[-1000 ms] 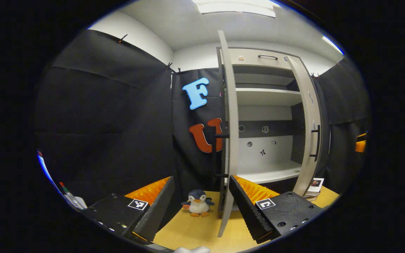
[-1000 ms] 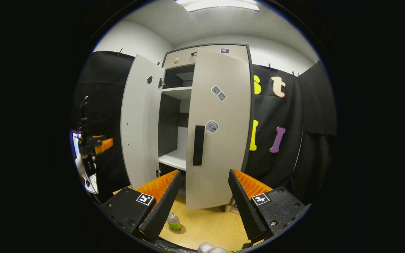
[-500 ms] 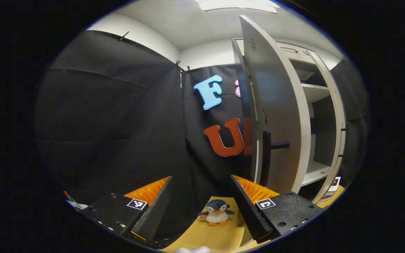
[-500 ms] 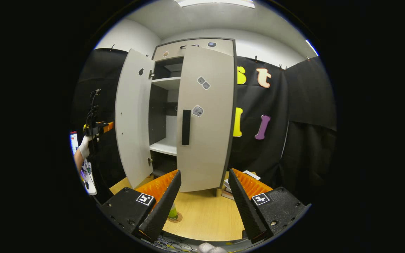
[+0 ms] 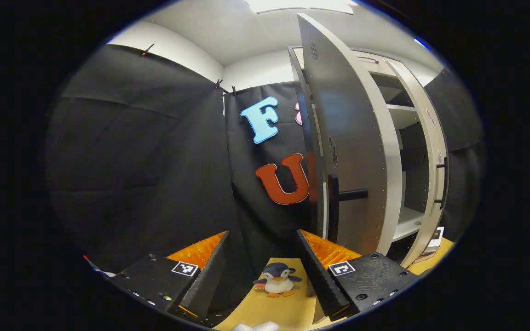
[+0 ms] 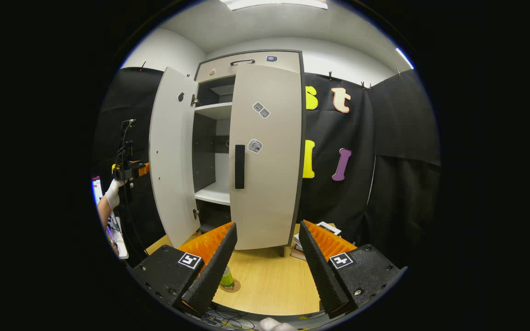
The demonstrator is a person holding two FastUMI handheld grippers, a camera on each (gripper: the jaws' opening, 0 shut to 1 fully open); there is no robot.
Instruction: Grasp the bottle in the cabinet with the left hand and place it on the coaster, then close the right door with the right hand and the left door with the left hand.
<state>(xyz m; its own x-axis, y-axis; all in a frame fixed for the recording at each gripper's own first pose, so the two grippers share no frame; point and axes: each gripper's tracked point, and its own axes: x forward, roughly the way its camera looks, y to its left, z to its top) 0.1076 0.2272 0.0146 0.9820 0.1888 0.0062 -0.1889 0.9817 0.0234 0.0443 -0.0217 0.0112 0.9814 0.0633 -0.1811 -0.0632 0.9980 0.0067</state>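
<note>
Standing upright on coaster point(image 6: 231, 288): bottle point(image 6: 226, 278), cap up. Hanging ajar: left door point(image 5: 350, 151); right door point(image 6: 265, 156) nearly closed. Gaping empty: left gripper point(image 5: 261, 269), right gripper point(image 6: 267, 262).

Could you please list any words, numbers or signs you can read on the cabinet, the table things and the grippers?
No readable text.
Stickers on the right door: too small to read.
Square marker on the right gripper: a coded pattern, no words.
Booklets on the table: too small to read.
</note>
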